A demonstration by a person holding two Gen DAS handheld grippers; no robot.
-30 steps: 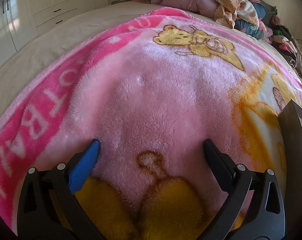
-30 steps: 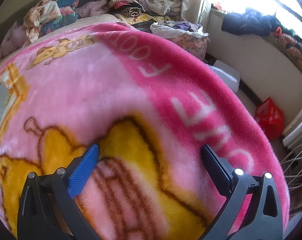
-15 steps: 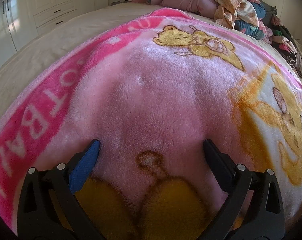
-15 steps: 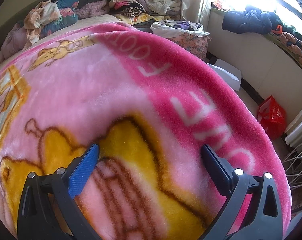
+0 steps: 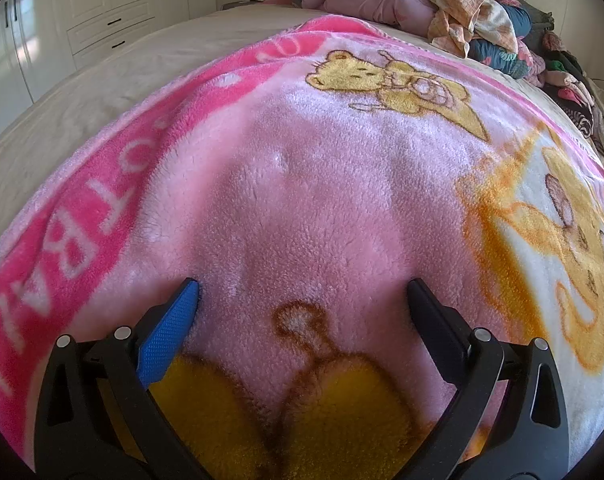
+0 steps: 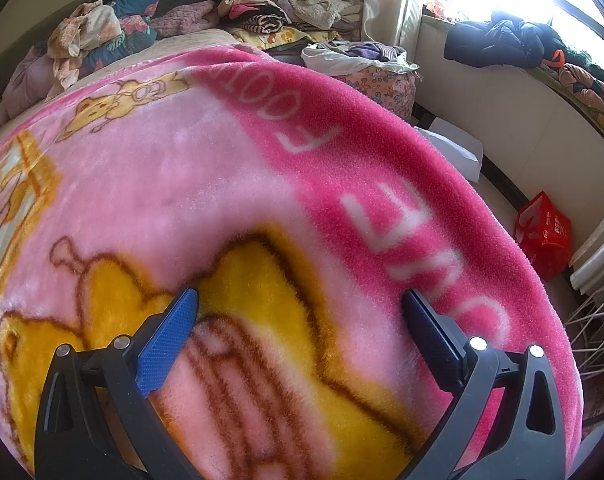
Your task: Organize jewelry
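Pink fleece blanket [image 5: 322, 208] only; your left tongs [image 5: 302, 292] and right tongs [image 6: 300, 300] gape wide, empty, probably waiting since no jewelry shows.

Pink fleece blanket [image 5: 314, 208] (bear print), piled clothes [image 6: 286, 12], red bag [image 6: 544, 234].

We cannot find any jewelry in either wrist view. Between the wide-apart fingers of our left gripper [image 5: 302, 286] and our right gripper [image 6: 300, 294], both empty, lies only the fluffy pink blanket [image 5: 322, 200] with yellow bear prints and a hot-pink lettered border, spread flat over the bed.
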